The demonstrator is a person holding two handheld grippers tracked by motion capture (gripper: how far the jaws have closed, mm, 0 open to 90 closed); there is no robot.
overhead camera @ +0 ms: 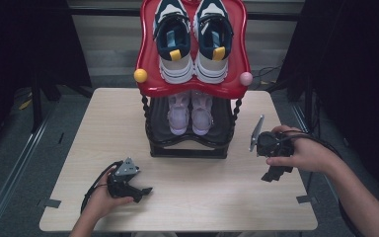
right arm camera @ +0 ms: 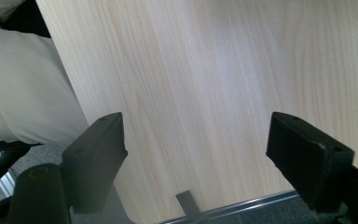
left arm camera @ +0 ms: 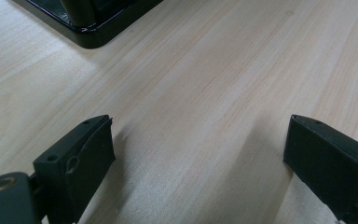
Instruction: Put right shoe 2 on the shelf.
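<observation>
On the worktop point(overhead camera: 103, 148), seen from the high view, my left gripper point(overhead camera: 145, 190) rests low near the front edge and my right gripper point(overhead camera: 271, 174) hangs just off the shoe rack's point(overhead camera: 187, 148) right side, neither touching anything. The pink shoes point(overhead camera: 190, 114) sit on the lower shelf, the navy-and-white pair point(overhead camera: 193, 42) on the red top tray point(overhead camera: 145, 59). My worry: reaching in for the pink pair, I could knock the twisted post point(overhead camera: 236, 116) or the tray overhead and tip the rack.

In the left gripper view, my jaws stand wide apart, empty, over bare wood, with the rack's black base corner point(left arm camera: 88, 28) ahead, close-up detail the high view lacks.

In the right gripper view, jaws spread, empty, aimed back at the worktop's front edge point(right arm camera: 223, 207) and my trouser leg point(right arm camera: 23, 88), facing away from the shoes.
</observation>
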